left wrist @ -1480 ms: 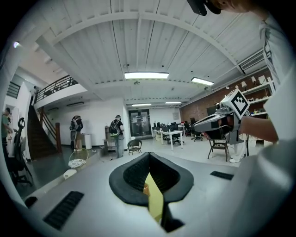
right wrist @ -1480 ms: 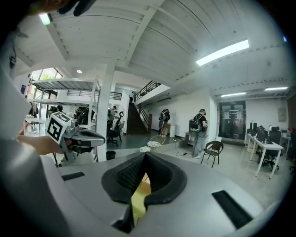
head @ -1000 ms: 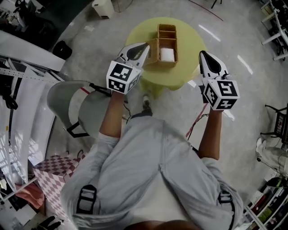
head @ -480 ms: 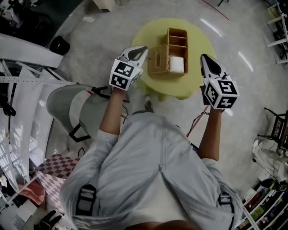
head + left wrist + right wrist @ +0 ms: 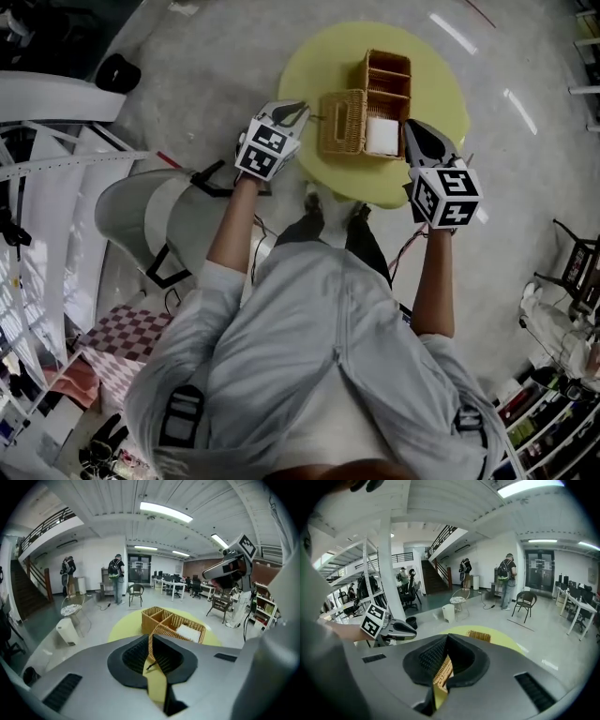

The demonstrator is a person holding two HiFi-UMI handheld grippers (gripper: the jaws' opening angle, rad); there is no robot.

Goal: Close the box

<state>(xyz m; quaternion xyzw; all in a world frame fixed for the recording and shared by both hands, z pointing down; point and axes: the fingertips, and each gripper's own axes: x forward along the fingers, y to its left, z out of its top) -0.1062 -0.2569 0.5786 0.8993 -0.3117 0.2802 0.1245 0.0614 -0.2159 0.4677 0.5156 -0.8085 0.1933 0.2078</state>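
2 grippers have drawn in on the wicker box (image 5: pixel 389 54) over the last second. It stands at 12 o'clock on the yellow table (image 5: pixel 441 84), with its lid (image 5: pixel 340 122) lying open toward 9 o'clock. The left gripper (image 5: pixel 296 111), clenched on nothing, now sits just beside the lid's 9 o'clock edge. The right gripper (image 5: pixel 411 127), also clenched and empty, has reached the box's 4 o'clock corner. Closing looks ready to start, though the lid is not yet lifted.

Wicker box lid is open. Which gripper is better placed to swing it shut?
Left, probably. The open lid lies at the left side of the box, nearest the left gripper, whose jaws are shut. The right gripper sits on the far side, with the box between it and the lid.
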